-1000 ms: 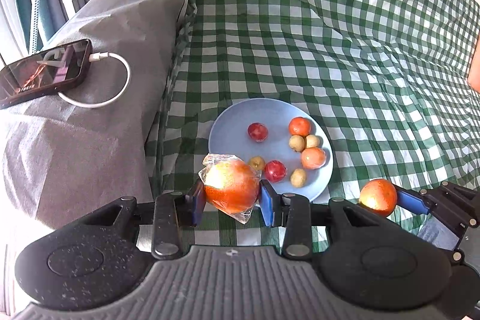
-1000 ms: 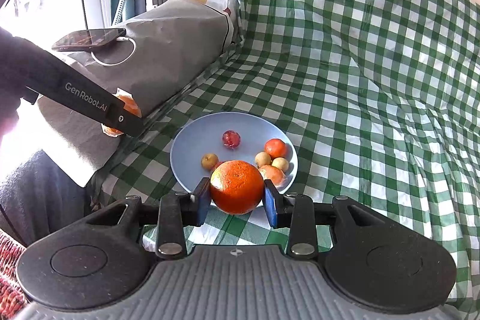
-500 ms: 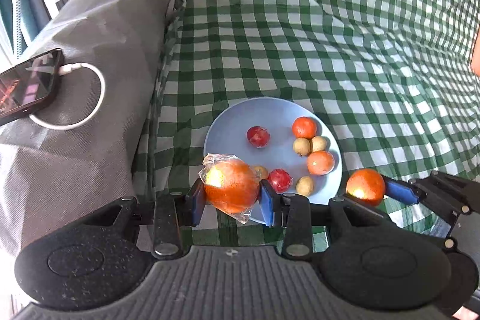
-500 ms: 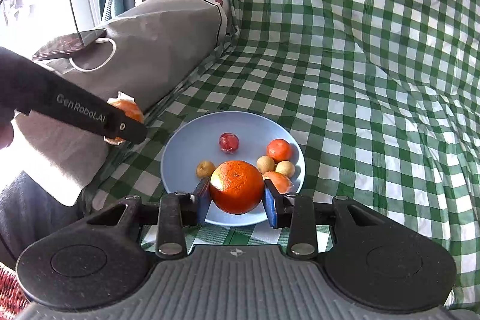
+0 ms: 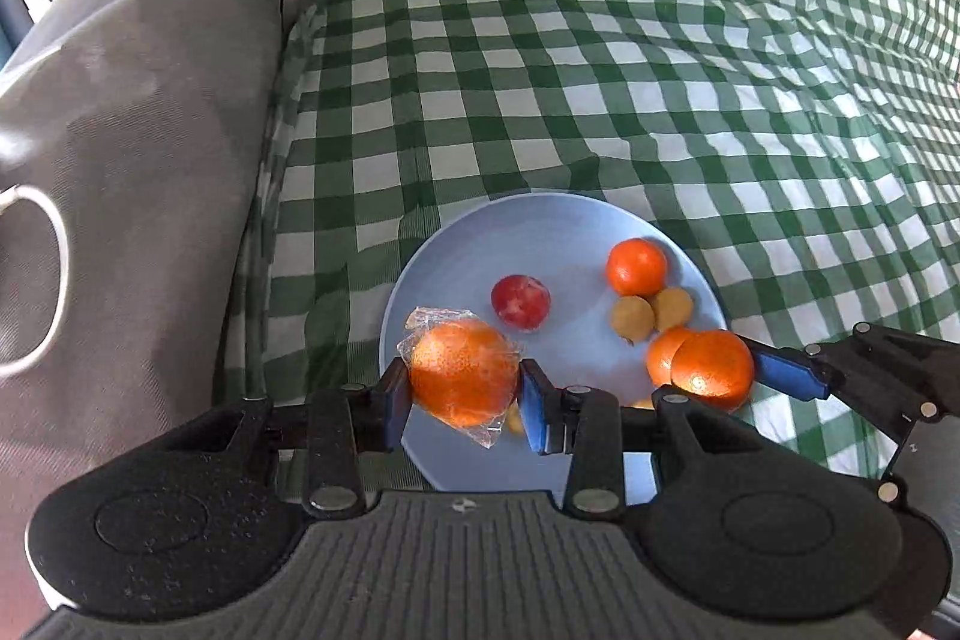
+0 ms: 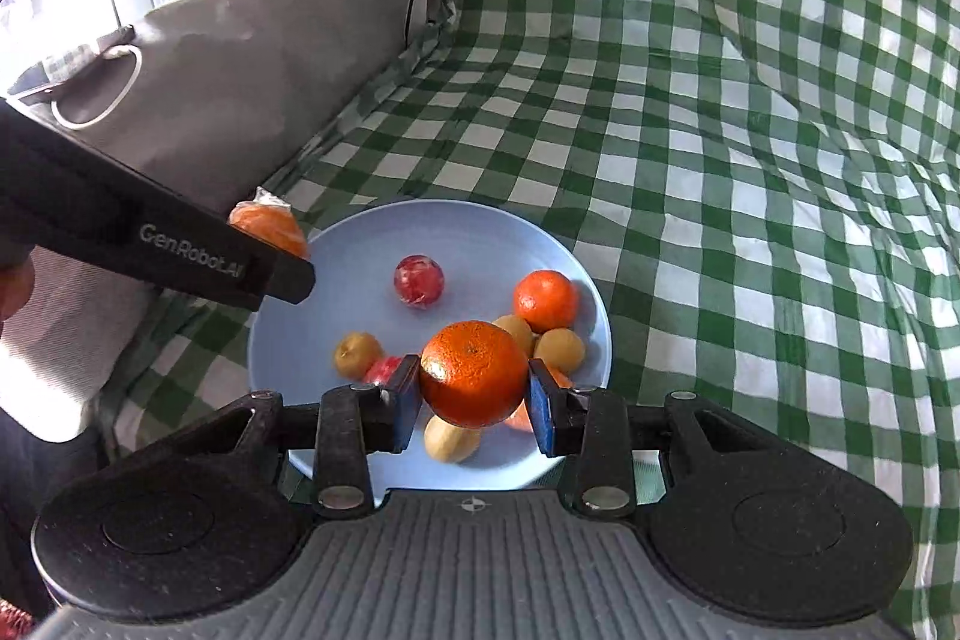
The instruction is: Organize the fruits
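Jaws each round one orange (image 5: 463, 381) (image 6: 474, 373); two oranges

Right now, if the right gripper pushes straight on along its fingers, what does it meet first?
Probably the fruit on the blue plate: right gripper holds an orange, yellow fruits just beyond. Depth unclear.

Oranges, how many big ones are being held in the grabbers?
2. The wrapped orange sits between the left gripper jaws at the blue plate edge; the bare orange is in the right gripper above the plate.
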